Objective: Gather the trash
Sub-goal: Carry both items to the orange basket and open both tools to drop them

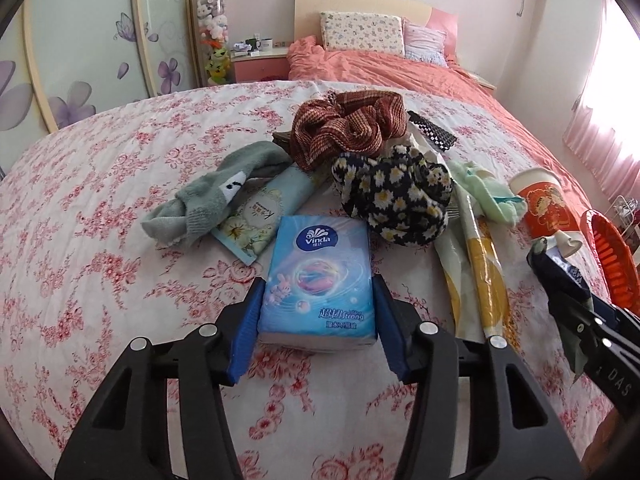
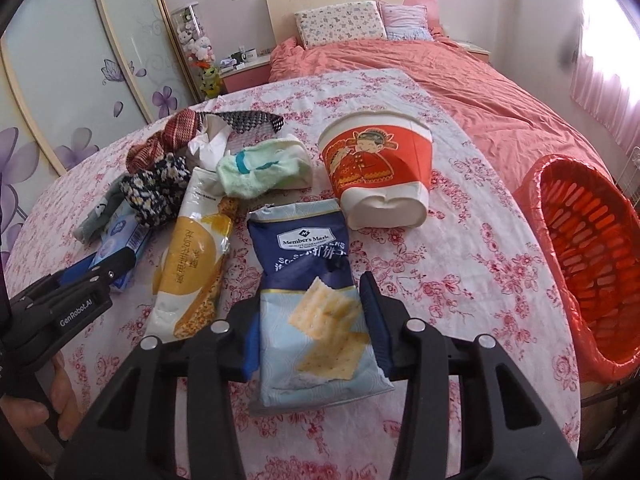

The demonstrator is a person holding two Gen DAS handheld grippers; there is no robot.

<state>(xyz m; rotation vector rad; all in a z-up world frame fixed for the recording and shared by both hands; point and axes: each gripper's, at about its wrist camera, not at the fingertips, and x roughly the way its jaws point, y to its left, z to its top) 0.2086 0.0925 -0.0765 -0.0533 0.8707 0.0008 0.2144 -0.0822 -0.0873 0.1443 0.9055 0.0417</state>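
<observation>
Gaping at the bed's right edge, the slatted orange basket [image 2: 588,264], seemingly plastic-lined, looks empty. Left gripper [image 1: 318,300] clamps a glossy tissue pack [image 1: 320,280]; right gripper [image 2: 314,320] clamps a crinkled cracker bag [image 2: 312,292].

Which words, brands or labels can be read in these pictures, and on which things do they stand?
"Vinda" and "Strong": blue tissue pack.
"Member's Mark": cracker bag; its Chinese line is partly creased.
"GenRobot.AI": left gripper, on its body.
"DAS", cut off: right gripper, on its body.
Yellow snack wrapper: Chinese print, blurred.
Light blue floral packet: script too small.
Red paper cup: picture only, no words.
</observation>
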